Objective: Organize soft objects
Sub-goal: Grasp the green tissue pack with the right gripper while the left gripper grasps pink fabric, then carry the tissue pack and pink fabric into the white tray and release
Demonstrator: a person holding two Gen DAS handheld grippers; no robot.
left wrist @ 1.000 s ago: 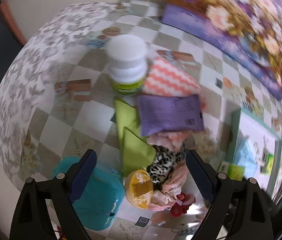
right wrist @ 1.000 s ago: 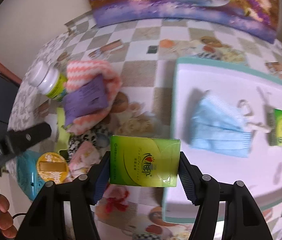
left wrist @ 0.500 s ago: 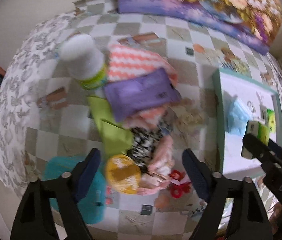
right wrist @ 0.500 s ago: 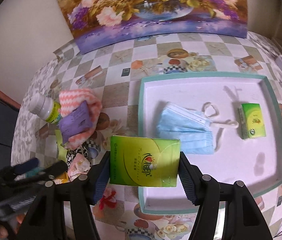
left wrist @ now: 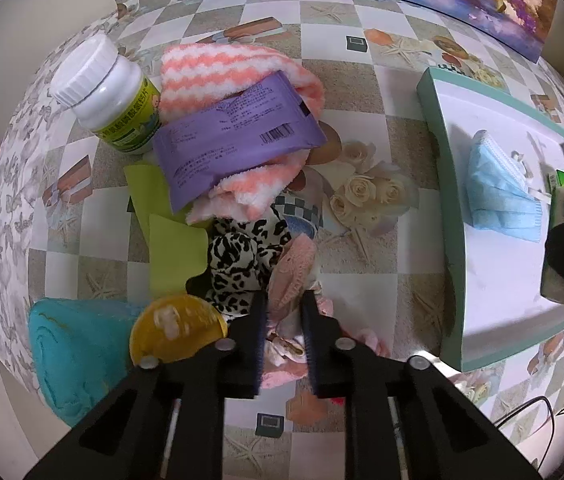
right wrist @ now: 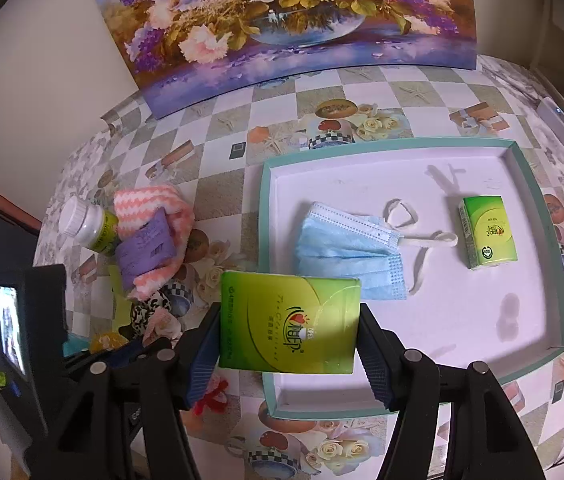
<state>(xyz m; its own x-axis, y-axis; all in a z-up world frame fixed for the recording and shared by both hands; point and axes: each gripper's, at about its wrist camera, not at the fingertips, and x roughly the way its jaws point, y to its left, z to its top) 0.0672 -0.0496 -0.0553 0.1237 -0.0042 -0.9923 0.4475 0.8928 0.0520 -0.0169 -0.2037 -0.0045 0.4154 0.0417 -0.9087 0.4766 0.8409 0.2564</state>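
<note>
Pink fabric (left wrist: pixel 290 276) sits pinched between my left gripper (left wrist: pixel 285 300), whose jaws have just been closing on it; its lower part is hidden behind the fingers. Beside it, the leopard-print cloth (left wrist: pixel 237 264) is half buried in the pile. My right gripper (right wrist: pixel 290 320) clamps a green tissue pack (right wrist: pixel 288 322) over the near edge of the teal tray (right wrist: pixel 546 216), which holds a blue face mask (right wrist: pixel 346 256) and a small green pack (right wrist: pixel 488 232).

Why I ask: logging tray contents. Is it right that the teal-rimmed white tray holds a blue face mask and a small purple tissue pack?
Not quite. The right wrist view shows the teal-rimmed white tray holding the blue face mask and a small green tissue pack, not purple.
</note>
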